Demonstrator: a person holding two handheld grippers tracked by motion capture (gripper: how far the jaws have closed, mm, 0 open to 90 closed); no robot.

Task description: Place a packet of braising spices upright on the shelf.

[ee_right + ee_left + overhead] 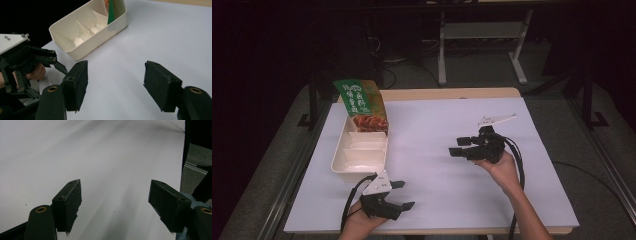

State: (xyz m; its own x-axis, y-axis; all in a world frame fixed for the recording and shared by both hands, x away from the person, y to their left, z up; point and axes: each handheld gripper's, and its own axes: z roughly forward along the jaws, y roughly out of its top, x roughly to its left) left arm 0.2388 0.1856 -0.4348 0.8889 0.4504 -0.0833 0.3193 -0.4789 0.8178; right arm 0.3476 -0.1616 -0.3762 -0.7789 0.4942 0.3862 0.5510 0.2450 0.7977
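Left gripper (401, 194) open — green packet (361, 105) print unreadable.

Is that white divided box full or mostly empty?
Mostly empty: the box holds one green snack packet in its far compartment; the nearer compartments look bare.

Cream plastic divided tray (343, 162), long rectangle, sits at left part of white tabletop (437, 150), long axis running front-to-back, near left edge. Inner dividers split it into several compartments; front ones look bare, walls upright. Snack packet (362, 104), green top w/ yellow-white lettering + reddish-orange food pic lower down, stands in far-end compartment, leaning back, upper half sticking well above rim. In right gripper view tray (100, 30) shows same dividers as slanted fins, packet's green edge (110, 12) tucked in far compartment. Tray apart from everything else on tabletop.
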